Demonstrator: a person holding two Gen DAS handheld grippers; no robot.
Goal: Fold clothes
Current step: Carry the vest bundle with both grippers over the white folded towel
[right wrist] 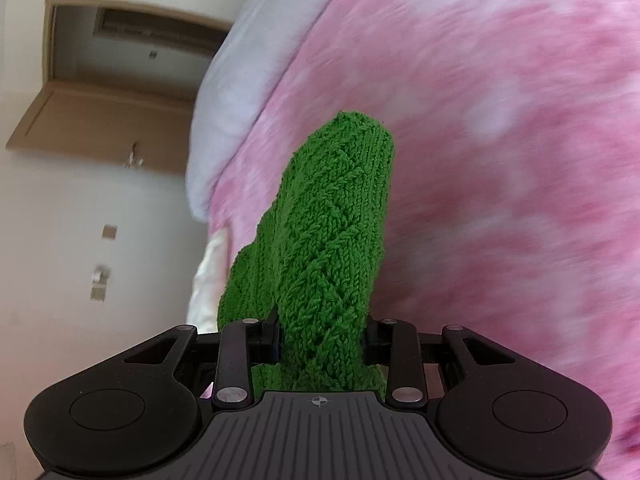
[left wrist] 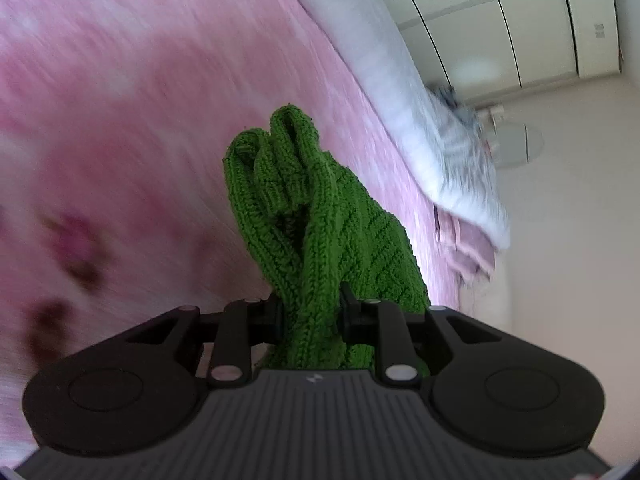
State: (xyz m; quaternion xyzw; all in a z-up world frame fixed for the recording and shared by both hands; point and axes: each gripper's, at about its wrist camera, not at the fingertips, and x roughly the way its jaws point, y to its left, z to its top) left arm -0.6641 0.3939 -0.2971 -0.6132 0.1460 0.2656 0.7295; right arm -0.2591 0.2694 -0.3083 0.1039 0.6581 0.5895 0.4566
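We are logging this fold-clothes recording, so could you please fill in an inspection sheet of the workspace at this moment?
Surface: pink bedspread with paler patches, motion-blurred in both views.
Job's things: green knit garment, bunched, gripped at two places and lifted off the bedspread.
Clutter: crumpled pale fabric at the bed's edge; too blurred to identify.
Grippers: left gripper shut on the green knit garment; right gripper shut on it too.
Cables: nothing seen.
Surroundings: white wardrobe doors in the left wrist view; an open wooden door and a pale wall in the right wrist view.
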